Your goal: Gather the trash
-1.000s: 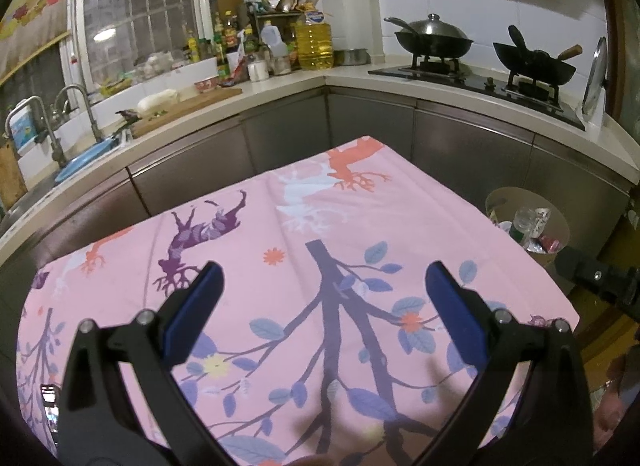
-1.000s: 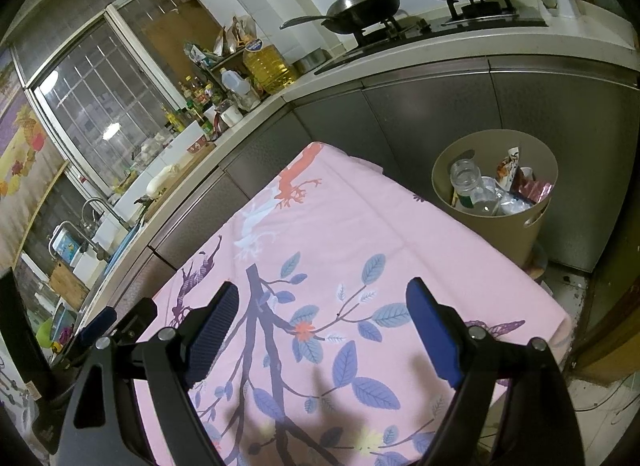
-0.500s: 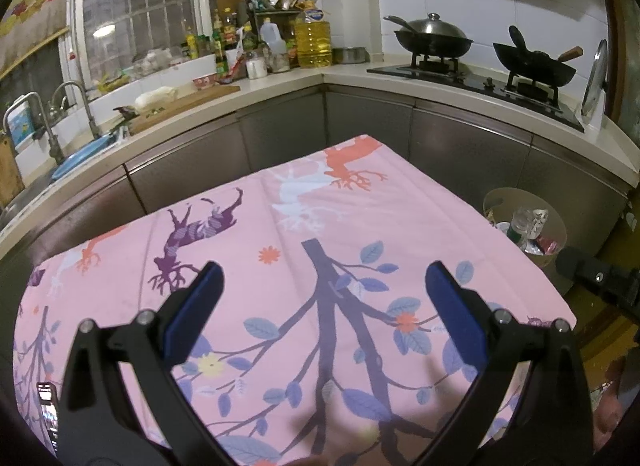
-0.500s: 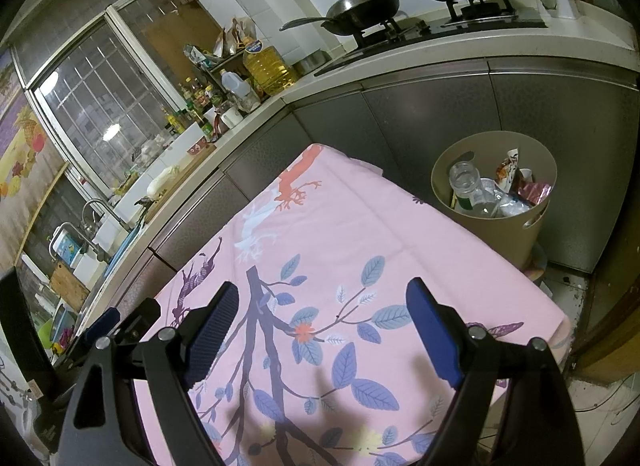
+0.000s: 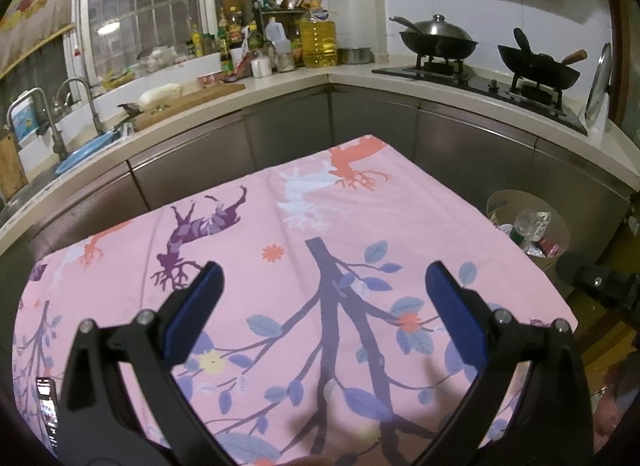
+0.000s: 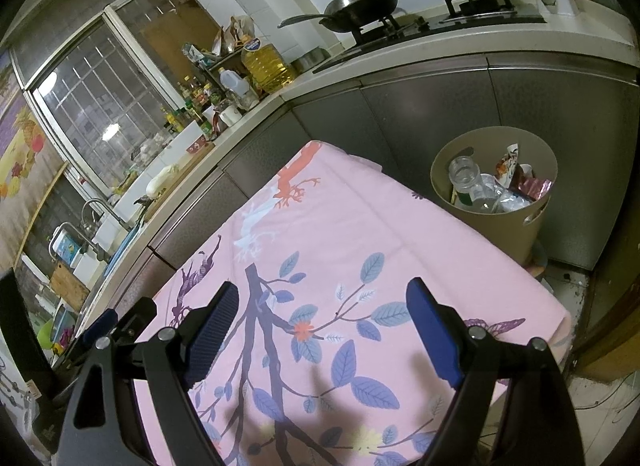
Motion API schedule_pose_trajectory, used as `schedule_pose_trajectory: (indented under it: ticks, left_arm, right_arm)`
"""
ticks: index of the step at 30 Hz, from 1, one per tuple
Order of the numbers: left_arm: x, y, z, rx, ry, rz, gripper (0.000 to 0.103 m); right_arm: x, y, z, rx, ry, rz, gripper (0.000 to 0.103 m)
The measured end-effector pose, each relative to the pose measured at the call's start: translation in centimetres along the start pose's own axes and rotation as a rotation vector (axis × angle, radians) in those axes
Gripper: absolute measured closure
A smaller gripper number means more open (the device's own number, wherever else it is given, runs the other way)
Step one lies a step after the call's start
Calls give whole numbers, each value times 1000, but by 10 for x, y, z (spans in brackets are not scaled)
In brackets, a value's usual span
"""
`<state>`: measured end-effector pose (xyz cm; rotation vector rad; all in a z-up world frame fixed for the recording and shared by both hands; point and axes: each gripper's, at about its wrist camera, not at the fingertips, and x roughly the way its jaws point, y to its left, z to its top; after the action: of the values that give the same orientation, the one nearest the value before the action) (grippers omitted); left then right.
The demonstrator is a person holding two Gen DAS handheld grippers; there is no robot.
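A beige trash bin (image 6: 484,225) stands on the floor at the table's right, holding a clear plastic bottle (image 6: 464,175) and snack wrappers (image 6: 510,161); it also shows in the left wrist view (image 5: 554,262). The table carries a pink cloth with leaf and deer prints (image 5: 300,266), also seen in the right wrist view (image 6: 340,266), with no loose trash on it. My left gripper (image 5: 322,282) is open and empty above the cloth. My right gripper (image 6: 322,302) is open and empty above the cloth, to the right of the left one.
A grey kitchen counter (image 5: 280,85) wraps behind the table, with bottles, an oil jug (image 5: 318,41), a cutting board and a sink (image 5: 80,149). Two woks (image 5: 438,41) sit on the stove at the back right. A narrow gap separates table and cabinets.
Both grippers stay open and empty. The views have shifted only slightly; nothing on the table or in the bin has moved.
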<state>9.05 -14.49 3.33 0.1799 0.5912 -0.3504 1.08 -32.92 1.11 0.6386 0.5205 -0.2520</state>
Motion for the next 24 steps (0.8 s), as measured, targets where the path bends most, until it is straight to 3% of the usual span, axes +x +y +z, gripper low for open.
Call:
schedule_pose_trajectory:
  ticks: [24]
  left_arm:
    - [3, -9, -7, 33, 13, -20, 6]
  right_arm:
    - [1, -1, -2, 7, -3, -2, 20]
